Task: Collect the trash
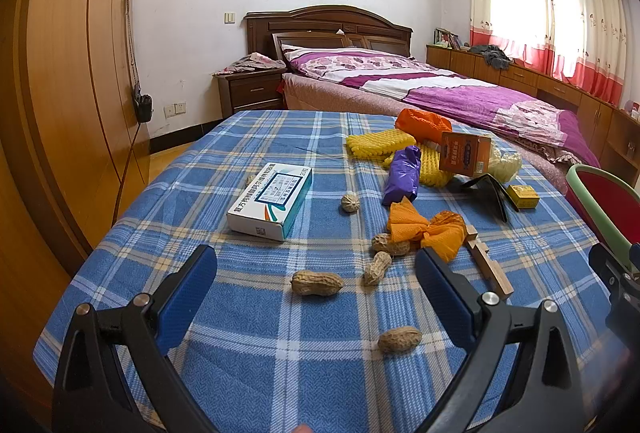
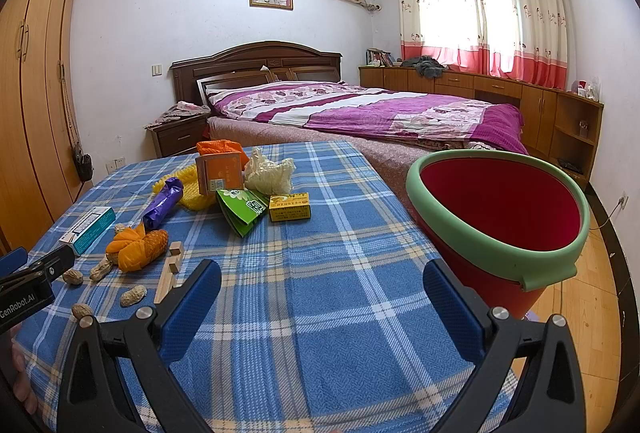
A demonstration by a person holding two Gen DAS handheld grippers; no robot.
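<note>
Both hand-held grippers, left [image 1: 316,273] and right [image 2: 322,285], are spread, empty. Peanut [image 1: 317,283] lies on bench [image 2: 320,253] left of red bucket [image 2: 568,257]; pinch its middle gently, carry over the rim.

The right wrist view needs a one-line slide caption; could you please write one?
Open right gripper over a blue plaid cloth, litter ahead, red bin alongside.
</note>
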